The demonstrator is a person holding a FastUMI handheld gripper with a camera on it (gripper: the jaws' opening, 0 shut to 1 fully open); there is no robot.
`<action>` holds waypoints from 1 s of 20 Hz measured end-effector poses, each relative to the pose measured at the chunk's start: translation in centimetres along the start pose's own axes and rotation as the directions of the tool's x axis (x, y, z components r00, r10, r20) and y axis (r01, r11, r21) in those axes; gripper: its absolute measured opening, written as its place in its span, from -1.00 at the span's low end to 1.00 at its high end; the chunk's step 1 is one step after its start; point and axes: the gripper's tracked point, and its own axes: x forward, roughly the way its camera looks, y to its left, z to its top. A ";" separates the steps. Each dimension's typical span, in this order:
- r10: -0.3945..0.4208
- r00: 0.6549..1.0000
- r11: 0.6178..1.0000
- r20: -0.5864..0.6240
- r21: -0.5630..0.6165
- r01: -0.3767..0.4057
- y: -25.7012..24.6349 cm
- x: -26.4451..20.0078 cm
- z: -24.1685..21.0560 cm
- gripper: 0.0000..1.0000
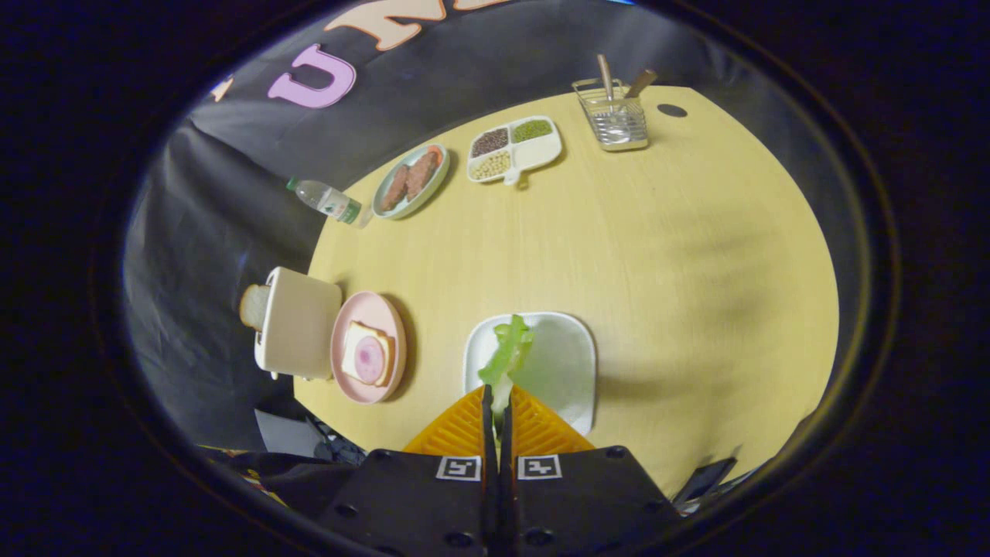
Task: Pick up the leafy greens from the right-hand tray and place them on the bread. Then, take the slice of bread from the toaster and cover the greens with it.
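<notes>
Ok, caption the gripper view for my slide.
Gripper shut on leafy greens above the white tray, pink plate of bread beside the toaster.

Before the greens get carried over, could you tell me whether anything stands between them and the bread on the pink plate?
Nothing visible does. The gripper is shut on the leafy greens above the white tray; bare table lies between that tray and the pink plate holding the bread. The toaster stands beyond the plate.

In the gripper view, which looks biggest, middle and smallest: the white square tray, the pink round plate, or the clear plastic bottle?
1. White square tray, but it is nearest the camera.
2. Pink round plate, close behind.
3. Clear plastic bottle, farther off.

The tongs grip the leafy greens.
</notes>
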 end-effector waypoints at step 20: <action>0.332 0.943 0.942 -0.014 0.062 -0.330 25.6 12.1 -2.3 -0.93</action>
